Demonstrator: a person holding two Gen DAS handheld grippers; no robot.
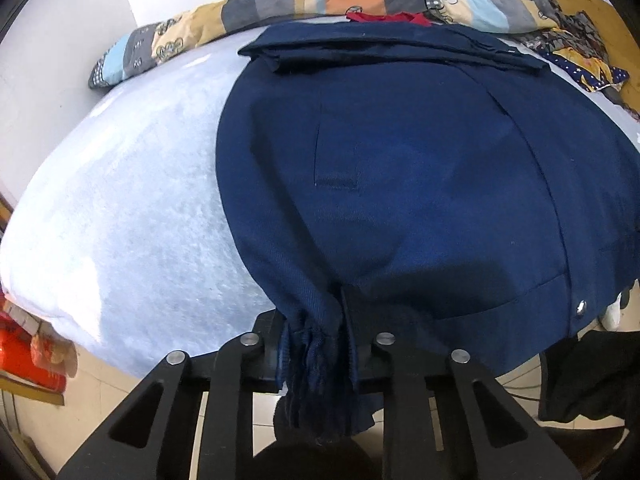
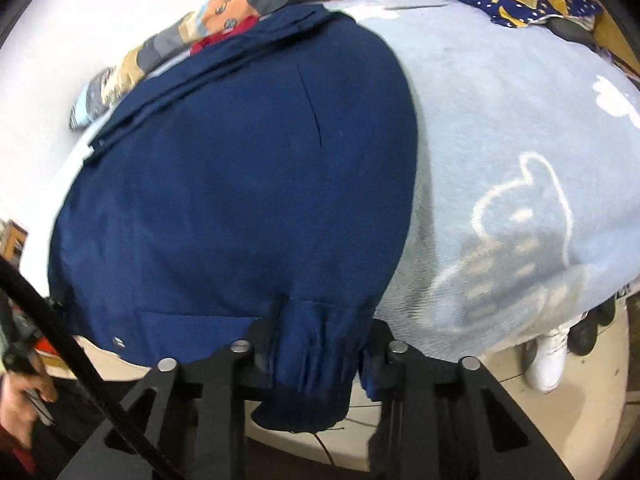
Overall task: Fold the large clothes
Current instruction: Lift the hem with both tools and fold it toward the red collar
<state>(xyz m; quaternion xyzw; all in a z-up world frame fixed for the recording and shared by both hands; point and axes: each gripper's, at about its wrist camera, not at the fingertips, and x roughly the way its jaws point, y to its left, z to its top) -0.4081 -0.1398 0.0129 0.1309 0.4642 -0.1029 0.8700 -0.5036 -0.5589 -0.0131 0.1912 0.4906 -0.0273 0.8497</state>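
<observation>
One pale-blue blanket (image 1: 132,208), white wall (image 1: 60,40).

I can't see my left gripper's (image 1: 318,344) fingertips: the bunched hem of the navy jacket (image 1: 400,168) swallows them. It's the same on the right gripper (image 2: 316,344), where gathered cloth covers the pads. The right-wrist view is smeared, so the jacket's seams and the white drawing on the pale blue blanket (image 2: 520,160) look soft. The jacket's far side runs off the left-wrist picture's right edge. A hand (image 2: 20,400) at the lower left is cut by the frame, and what it grips I cannot tell.
</observation>
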